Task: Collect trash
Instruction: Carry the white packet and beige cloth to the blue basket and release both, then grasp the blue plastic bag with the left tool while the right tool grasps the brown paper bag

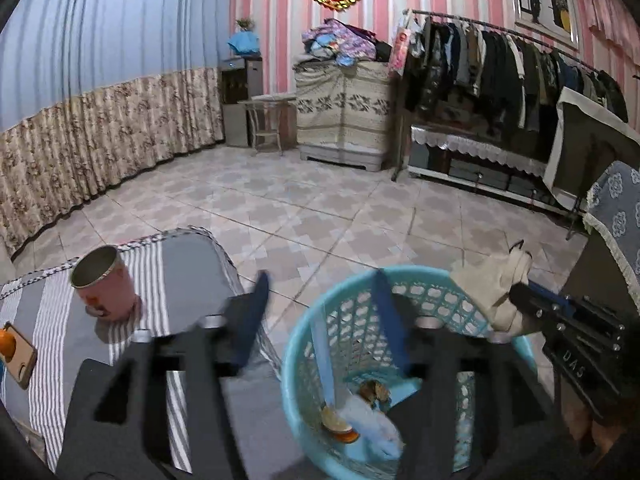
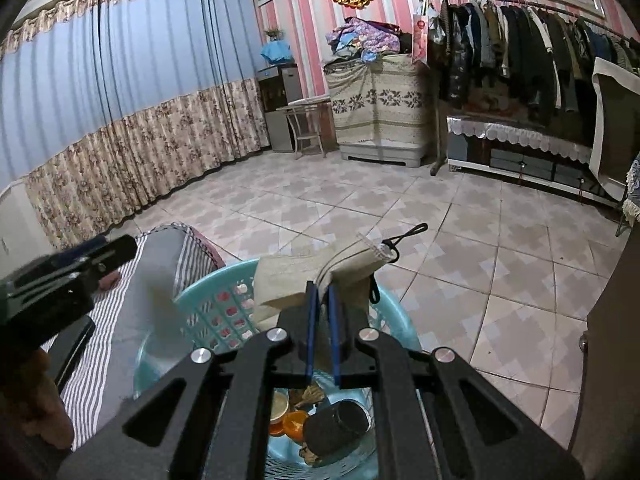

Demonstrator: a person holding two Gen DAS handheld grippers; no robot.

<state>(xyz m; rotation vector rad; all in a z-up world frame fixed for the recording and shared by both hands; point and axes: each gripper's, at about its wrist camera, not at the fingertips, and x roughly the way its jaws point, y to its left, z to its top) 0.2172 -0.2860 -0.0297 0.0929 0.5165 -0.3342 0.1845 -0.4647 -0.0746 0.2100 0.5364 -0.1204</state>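
The beige pouch (image 2: 320, 276) hangs pinched between the blue pads of the right gripper (image 2: 323, 304), directly above the far rim of the blue basket (image 2: 208, 300); it is a soft, flat cloth bag with a black drawstring loop trailing off its upper right corner, and it droops limply to the left of the jaws. To do this step well, I judge the pouch should be carried a little further in over the middle of the basket before the jaws part, since much of its body hangs over the rim and could slide outside; the loose cord could also snag on the lattice wall. In the bottom of the basket lie orange peel (image 2: 294, 420), a dark cylinder (image 2: 336, 426) on its side and some brown scraps; something white lies there too, too blurred to name. The left gripper (image 1: 320, 312) stands with its jaws well apart and nothing between them, above the near left rim of the basket, beside the striped cloth (image 1: 188, 264). On that cloth a pink can (image 1: 106, 288) stands upright near the far corner, its mouth open; it looks like a likely next piece of trash. At the cloth's left edge lies a small wooden board (image 1: 22, 356).
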